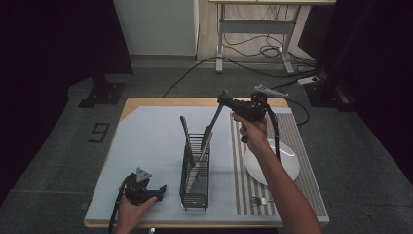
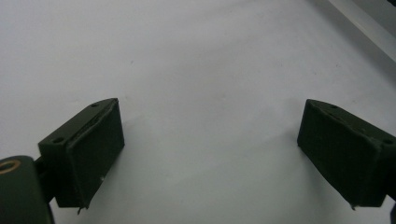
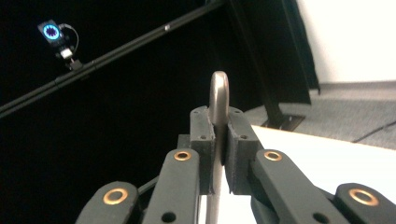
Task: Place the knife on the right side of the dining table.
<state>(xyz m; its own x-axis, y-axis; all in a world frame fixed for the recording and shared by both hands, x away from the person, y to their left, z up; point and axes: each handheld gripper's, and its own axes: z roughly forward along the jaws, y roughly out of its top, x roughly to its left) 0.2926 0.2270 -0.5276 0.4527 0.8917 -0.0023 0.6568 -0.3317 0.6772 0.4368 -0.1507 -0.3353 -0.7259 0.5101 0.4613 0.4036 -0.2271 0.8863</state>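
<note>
- While the left gripper (image 1: pixel 146 189) rests on the near-left part of the surface (image 1: pixel 146 141) with its jaws wide apart and nothing between them, it seems only to wait.
- Just beside it stands the black wire rack (image 1: pixel 196 175), probably placed centrally so that both hands can reach it; one dark utensil (image 1: pixel 185 132) already leans inside.
- Near the front edge a fork (image 1: pixel 259 200) lies on the striped mat (image 1: pixel 297 146), beside the white plate (image 1: pixel 287 161), partly covered by the forearm.
- Farther off, the right gripper (image 1: pixel 225 100) is clamped on the handle end of a knife (image 1: pixel 210 127), its blade pointing down into the rack; the tip is lost among the wires.
</note>
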